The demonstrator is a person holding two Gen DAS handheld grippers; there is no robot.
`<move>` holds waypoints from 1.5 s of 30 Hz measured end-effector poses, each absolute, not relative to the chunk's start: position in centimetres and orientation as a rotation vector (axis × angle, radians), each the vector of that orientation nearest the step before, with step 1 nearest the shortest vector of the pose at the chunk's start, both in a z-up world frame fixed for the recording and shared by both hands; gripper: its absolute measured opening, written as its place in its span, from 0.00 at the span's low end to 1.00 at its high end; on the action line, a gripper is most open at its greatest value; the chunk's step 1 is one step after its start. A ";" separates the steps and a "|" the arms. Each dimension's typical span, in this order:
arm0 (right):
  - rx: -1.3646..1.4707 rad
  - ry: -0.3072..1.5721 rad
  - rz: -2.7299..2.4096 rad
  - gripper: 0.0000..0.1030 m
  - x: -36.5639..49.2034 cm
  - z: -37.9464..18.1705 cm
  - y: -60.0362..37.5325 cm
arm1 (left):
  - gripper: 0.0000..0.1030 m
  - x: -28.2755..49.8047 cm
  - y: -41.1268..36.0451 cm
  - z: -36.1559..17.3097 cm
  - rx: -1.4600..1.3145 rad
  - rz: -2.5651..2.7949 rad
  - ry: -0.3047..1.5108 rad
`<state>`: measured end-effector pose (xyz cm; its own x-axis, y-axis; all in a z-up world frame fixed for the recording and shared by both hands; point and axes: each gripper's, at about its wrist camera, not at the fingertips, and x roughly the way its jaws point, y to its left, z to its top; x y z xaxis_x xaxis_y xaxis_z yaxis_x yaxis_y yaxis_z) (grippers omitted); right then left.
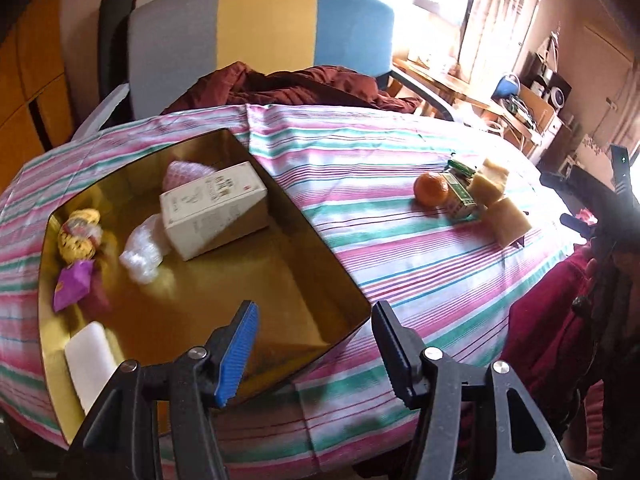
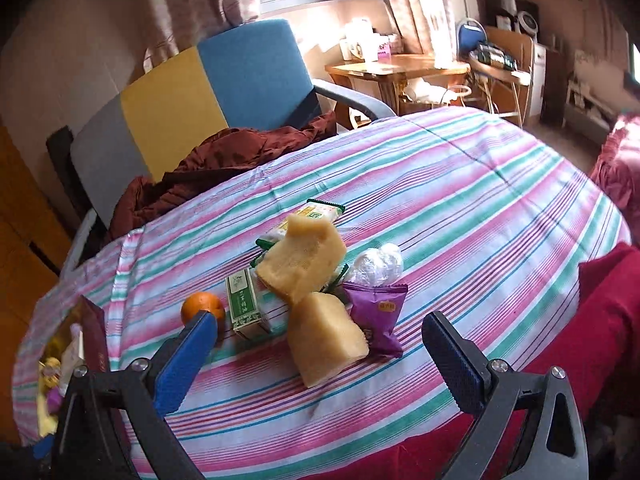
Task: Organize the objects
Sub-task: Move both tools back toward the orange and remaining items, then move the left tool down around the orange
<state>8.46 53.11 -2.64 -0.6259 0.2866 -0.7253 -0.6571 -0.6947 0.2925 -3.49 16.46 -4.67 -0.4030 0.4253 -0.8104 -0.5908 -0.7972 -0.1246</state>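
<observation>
A gold-lined box (image 1: 320, 240) lies open on the striped tablecloth at the left. It holds a cream carton (image 1: 212, 210), a white wrapped lump (image 1: 142, 250), a yellow wrapped sweet (image 1: 78, 236), a purple packet (image 1: 72, 286) and a white block (image 1: 90, 362). My left gripper (image 1: 316, 344) is open and empty over the box's near corner. On the cloth lie an orange (image 2: 202, 307), a green carton (image 2: 244, 308), two yellow sponge blocks (image 2: 302, 266) (image 2: 324, 336), a purple packet (image 2: 378, 316) and a clear wrapped lump (image 2: 376, 266). My right gripper (image 2: 320, 348) is open, around the near sponge block.
A chair with grey, yellow and blue panels (image 1: 264, 48) stands behind the table with a dark red garment (image 1: 288, 88) on it. A red sleeve (image 2: 608, 320) lies at the table's right edge. A wooden side table (image 2: 396, 68) stands by the window.
</observation>
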 end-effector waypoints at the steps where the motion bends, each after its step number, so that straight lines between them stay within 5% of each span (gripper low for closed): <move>1: -0.885 0.784 2.300 1.00 8.7 -2.8 53.3 | 0.58 -3.6 17.2 -4.6 -1.196 2.192 0.251; 13: -0.861 0.901 2.359 1.00 8.9 -3.4 53.4 | 0.58 -5.1 26.4 -6.2 -1.230 2.025 0.315; 37: -0.988 1.013 2.377 1.00 7.9 -4.7 54.2 | 0.62 -13.6 39.8 -10.4 -1.387 1.881 0.093; 41: -1.023 1.037 2.346 1.00 7.9 -4.9 54.4 | 0.48 -14.2 40.4 -12.4 -1.434 1.859 0.120; 45: -1.044 1.042 2.346 1.00 7.4 -4.6 55.1 | 0.48 -13.9 39.9 -12.2 -1.389 1.854 0.140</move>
<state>7.40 55.11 -4.57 -0.6579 0.0331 -0.7523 -0.5805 -0.6588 0.4786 -13.93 39.89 -12.22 -0.0796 0.5236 -0.8482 -0.6450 -0.6758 -0.3567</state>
